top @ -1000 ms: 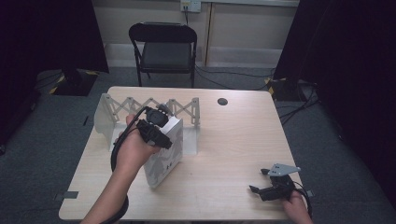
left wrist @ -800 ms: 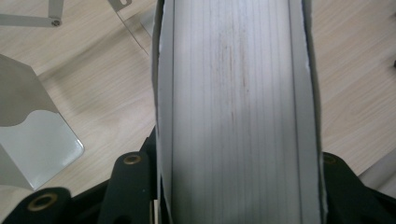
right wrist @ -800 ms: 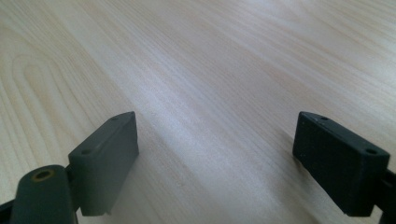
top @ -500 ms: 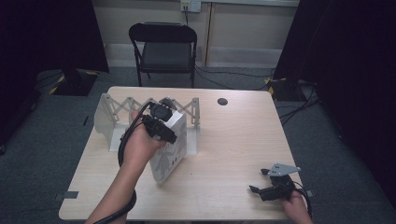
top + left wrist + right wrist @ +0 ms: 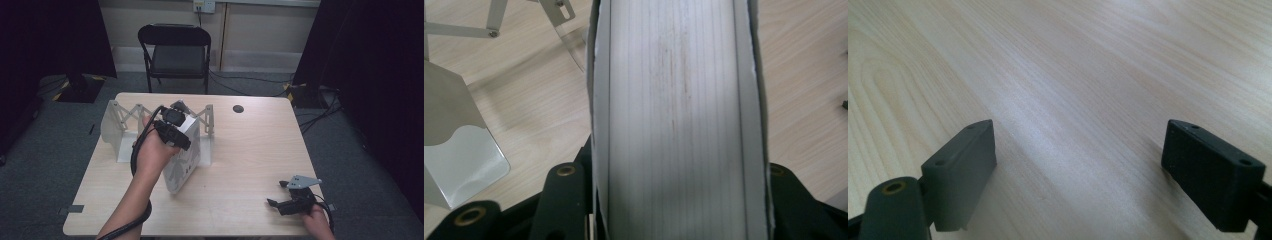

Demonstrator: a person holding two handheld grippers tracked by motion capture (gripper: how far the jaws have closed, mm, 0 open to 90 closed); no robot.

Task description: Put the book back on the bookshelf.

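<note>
A thick white book (image 5: 181,161) stands on edge on the light wooden table (image 5: 250,150), tilted, just in front of a silver expanding book rack (image 5: 120,125). My left gripper (image 5: 172,129) grips it from above near its top edge. In the left gripper view the book's page block (image 5: 679,100) sits between the two black jaws, which press on both covers, and the left gripper (image 5: 679,200) is shut on it. My right gripper (image 5: 276,193) rests on the table near the front right corner. It (image 5: 1078,165) stands open over bare wood.
The rack's flat end plate (image 5: 459,145) and scissor struts (image 5: 494,20) lie close to the left of the book. A small dark round cap (image 5: 238,108) sits in the table near the far edge. A black folding chair (image 5: 175,50) stands behind the table.
My left hand has shifted the book slightly away from the person, toward the rack. The right gripper has stayed where it was.
</note>
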